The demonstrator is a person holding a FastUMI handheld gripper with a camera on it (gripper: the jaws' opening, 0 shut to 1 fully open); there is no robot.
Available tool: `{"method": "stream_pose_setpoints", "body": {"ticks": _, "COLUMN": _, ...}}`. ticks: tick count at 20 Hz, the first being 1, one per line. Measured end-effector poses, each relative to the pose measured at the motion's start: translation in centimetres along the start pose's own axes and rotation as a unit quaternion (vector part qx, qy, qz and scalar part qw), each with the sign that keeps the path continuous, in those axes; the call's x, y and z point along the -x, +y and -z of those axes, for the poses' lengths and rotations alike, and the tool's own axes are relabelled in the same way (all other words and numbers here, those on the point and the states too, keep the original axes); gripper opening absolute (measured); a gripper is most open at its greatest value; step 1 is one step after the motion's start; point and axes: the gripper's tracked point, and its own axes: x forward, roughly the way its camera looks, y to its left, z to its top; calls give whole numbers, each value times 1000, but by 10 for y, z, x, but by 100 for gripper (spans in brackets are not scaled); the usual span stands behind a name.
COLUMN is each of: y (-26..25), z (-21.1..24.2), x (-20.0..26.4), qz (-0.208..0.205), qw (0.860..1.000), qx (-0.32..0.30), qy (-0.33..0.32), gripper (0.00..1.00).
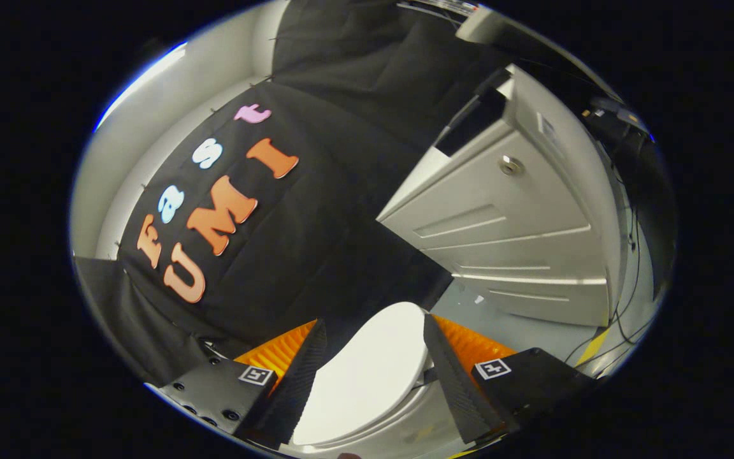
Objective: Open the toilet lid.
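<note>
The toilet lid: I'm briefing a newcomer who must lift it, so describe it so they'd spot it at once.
Start at the pale drawer cabinet standing by the black cloth wall. On the floor in front of it sits the toilet, its lid lying closed between the open tongs. It is the only smooth white oval there.

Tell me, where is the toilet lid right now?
In the gripper view, the toilet lid lies closed between the open tool fingers and just beyond them, with the white drawer cabinet further off to its right.
</note>
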Motion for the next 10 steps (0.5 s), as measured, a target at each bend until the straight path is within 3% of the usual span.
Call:
{"method": "stream_pose_setpoints", "body": {"ticks": 4, "y": -50, "z": 29, "x": -19, "qz": 32, "qw": 996, "qx": -75, "qy": 18, "gripper": 99}}
{"method": "stream_pose_setpoints", "body": {"ticks": 10, "y": -76, "z": 50, "x": -56, "qz": 43, "qw": 984, "qx": -172, "qy": 32, "gripper": 97}}
